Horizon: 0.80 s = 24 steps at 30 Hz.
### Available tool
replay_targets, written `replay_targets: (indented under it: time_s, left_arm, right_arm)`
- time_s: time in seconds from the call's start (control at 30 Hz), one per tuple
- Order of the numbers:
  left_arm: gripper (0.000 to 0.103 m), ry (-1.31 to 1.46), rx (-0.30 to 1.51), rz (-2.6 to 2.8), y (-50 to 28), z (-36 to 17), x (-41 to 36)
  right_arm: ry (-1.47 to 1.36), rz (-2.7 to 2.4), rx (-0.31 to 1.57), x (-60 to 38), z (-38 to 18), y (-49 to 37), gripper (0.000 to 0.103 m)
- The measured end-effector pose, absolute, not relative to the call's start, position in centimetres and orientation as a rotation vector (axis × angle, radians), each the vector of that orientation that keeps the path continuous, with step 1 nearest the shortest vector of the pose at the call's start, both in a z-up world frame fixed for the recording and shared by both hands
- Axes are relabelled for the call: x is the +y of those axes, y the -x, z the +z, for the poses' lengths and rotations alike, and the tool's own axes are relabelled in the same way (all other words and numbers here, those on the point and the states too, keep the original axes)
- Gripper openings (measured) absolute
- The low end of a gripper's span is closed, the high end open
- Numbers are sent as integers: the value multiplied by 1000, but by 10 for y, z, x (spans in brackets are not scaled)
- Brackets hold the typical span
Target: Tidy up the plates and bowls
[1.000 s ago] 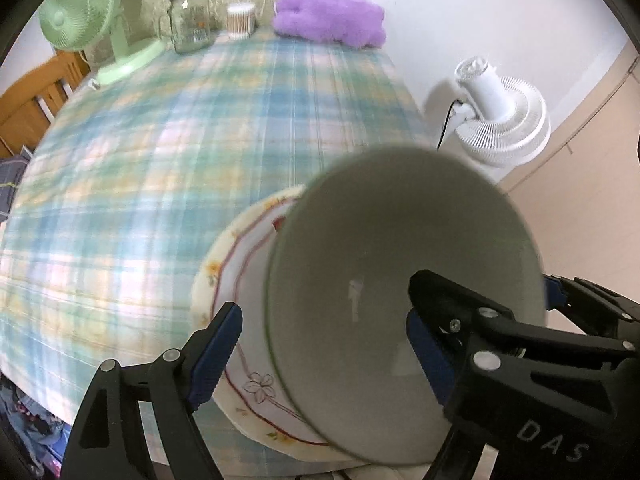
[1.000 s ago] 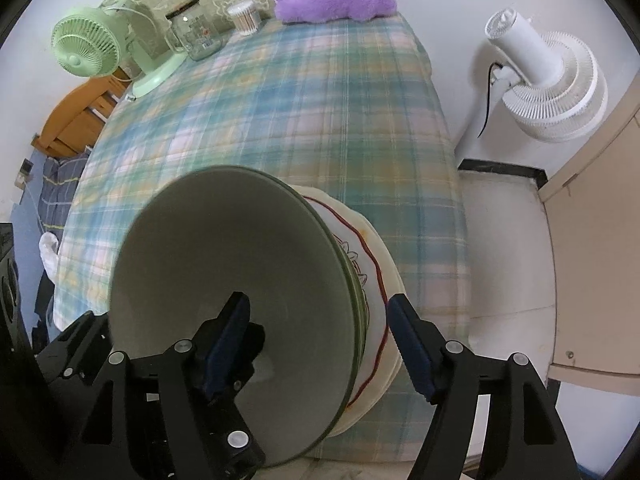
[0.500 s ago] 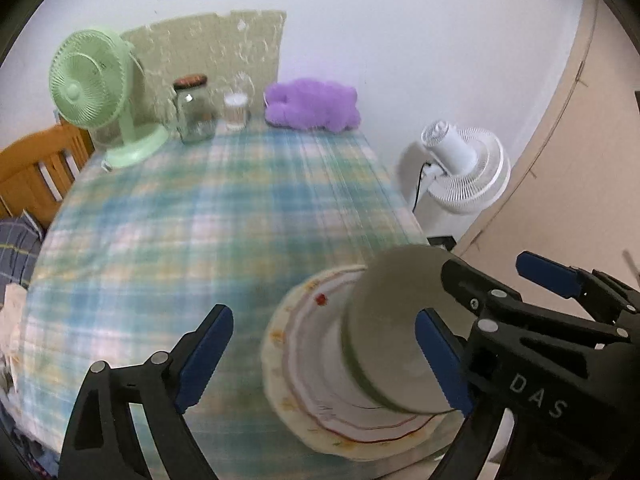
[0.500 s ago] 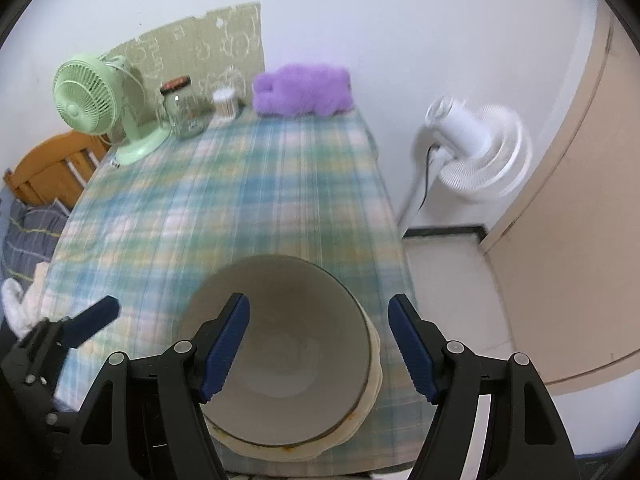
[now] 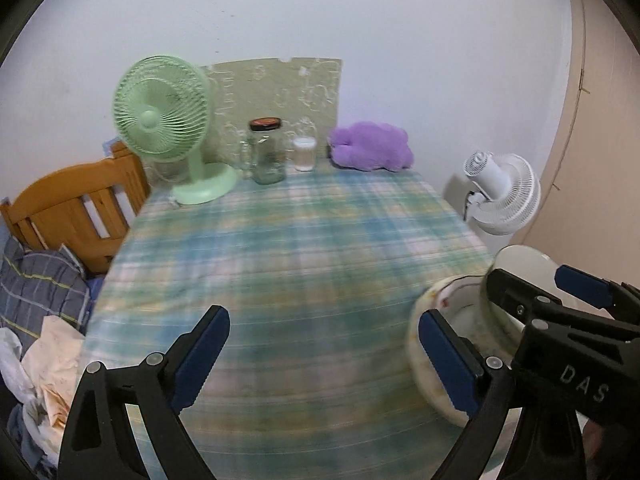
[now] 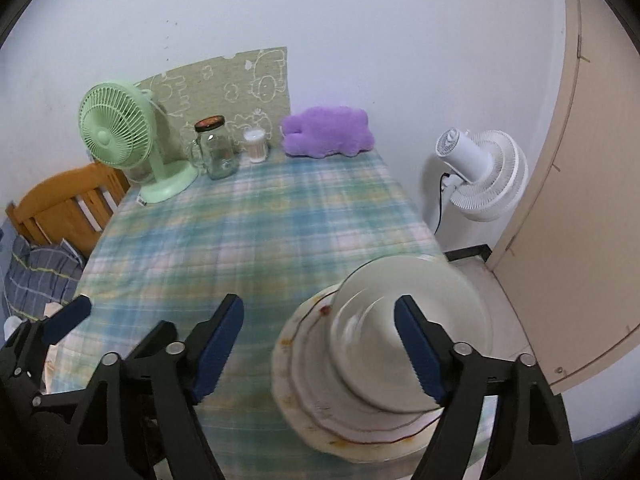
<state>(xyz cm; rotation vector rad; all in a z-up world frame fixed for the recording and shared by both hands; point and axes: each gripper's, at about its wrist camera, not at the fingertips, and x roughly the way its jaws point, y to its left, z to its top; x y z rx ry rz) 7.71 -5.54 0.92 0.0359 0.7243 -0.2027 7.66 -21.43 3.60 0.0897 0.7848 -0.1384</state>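
A pale green bowl (image 6: 384, 312) sits on a cream plate with a red wavy rim line (image 6: 320, 404), at the front right corner of the plaid-covered table (image 6: 256, 220). My right gripper (image 6: 318, 346) hovers in front of them, jaws opening, pads touching nothing; its right finger overlaps the bowl in this view. My left gripper (image 5: 326, 360) stands open over bare cloth, to the left of the plate (image 5: 424, 344) and the bowl (image 5: 520, 260). Both views are blurred by motion.
Along the far edge stand a green desk fan (image 5: 160, 120), a glass jar (image 5: 266, 152), a small white container (image 5: 305, 154) and a purple plush (image 5: 370, 146). A white floor fan (image 5: 500, 196) is on the right; a wooden chair (image 5: 72, 208) and bedding (image 5: 40, 292) are on the left.
Both grippers let go of the bowl, leaving it on the plate, then drew back and up. The left gripper swung off to the left. Both jaws stand wider.
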Motion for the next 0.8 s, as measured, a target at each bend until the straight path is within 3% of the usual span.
replay_targets:
  time_s: [0.8]
  left_arm:
    - [100,-27,644,-62,-4,-23,12]
  right_arm:
    - [-46,-87,653,-157,-3,-10,85]
